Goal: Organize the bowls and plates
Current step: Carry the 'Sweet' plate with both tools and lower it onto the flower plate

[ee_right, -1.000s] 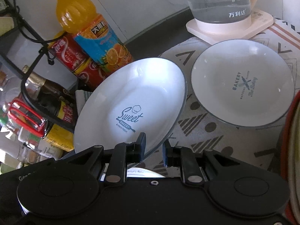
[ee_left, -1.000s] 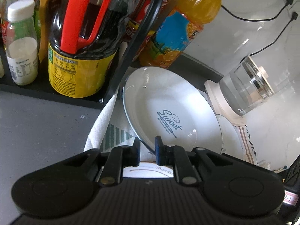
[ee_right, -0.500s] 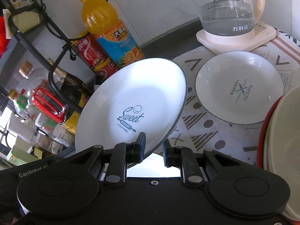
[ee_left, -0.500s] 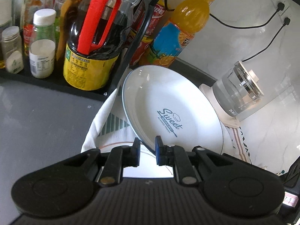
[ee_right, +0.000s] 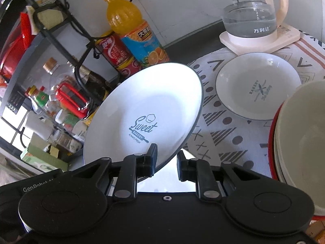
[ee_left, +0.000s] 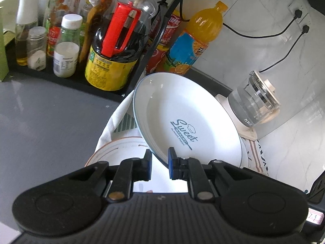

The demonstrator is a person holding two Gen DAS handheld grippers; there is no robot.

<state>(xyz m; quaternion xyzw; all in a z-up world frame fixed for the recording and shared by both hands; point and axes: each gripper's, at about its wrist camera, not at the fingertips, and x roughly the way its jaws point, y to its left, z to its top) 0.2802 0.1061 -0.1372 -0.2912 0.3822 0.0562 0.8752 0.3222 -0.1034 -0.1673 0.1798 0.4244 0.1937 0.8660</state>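
Plate (ee_left: 182, 122) rim between left fingers (ee_left: 146, 164)

"Sweet BAKERY ALWAYS FRESH" is printed in blue on the tilted white plate (ee_right: 146, 109). "BAKERY" w/ crossed utensils is read on the smaller plate (ee_right: 258, 89) lying flat at far right; its finer script is too small to read. "万利达" is marked on the glass kettle (ee_right: 251, 18). "大果" is seen on the orange drink bottle (ee_right: 138, 32). "GenRobot" is embossed on the right gripper body (ee_right: 38, 189). Other labels: illegible.
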